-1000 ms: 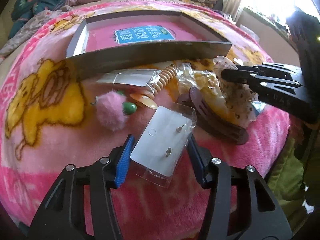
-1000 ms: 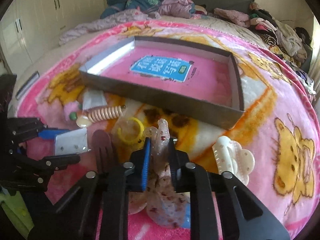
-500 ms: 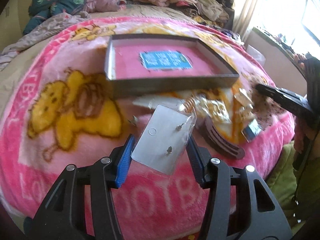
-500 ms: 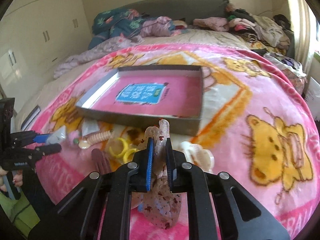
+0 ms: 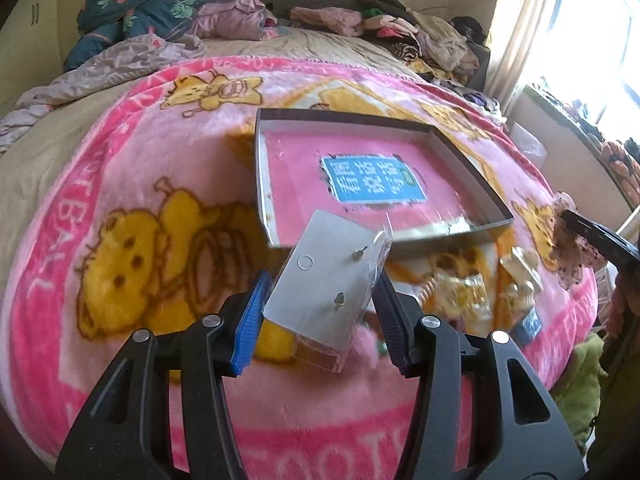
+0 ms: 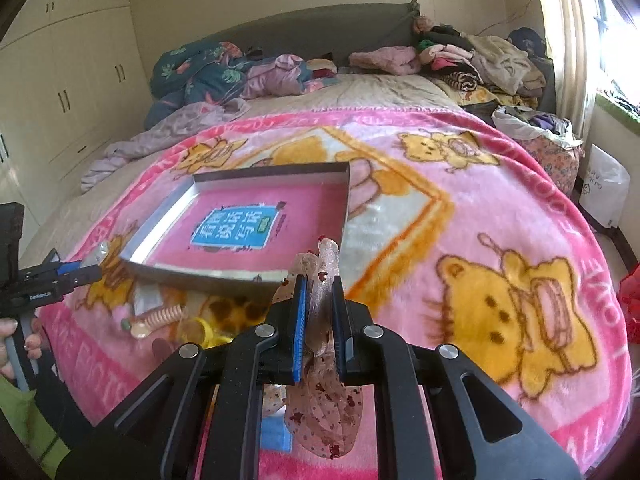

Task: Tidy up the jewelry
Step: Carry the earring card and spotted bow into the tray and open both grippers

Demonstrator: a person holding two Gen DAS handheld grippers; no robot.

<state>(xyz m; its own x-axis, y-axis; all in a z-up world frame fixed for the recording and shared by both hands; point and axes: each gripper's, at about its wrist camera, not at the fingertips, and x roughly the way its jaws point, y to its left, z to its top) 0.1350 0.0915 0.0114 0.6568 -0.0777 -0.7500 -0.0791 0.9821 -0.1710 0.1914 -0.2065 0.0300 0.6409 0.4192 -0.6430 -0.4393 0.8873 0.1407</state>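
My left gripper [image 5: 320, 312] is shut on a clear packet with an earring card [image 5: 332, 280] and holds it above the blanket, near the front left corner of the grey tray [image 5: 262, 184]. My right gripper [image 6: 320, 304] is shut on a sheer spotted hair bow [image 6: 324, 400], held above the blanket near the tray's [image 6: 240, 276] front right corner. The tray has a pink floor with a blue label [image 5: 372, 178]. The right gripper also shows in the left wrist view [image 5: 600, 236], and the left gripper in the right wrist view [image 6: 64, 274].
Loose pieces lie on the pink bear blanket [image 6: 480, 240] in front of the tray: yellow rings [image 6: 200, 330], a beaded spiral band [image 6: 164, 314], small packets [image 5: 468, 292] and a white clip [image 5: 520, 268]. Piled clothes [image 6: 460, 52] lie at the bed's far end.
Both grippers have risen from the pile and moved toward the tray, each still holding its item. The tray now looks farther below and more of the bed shows.
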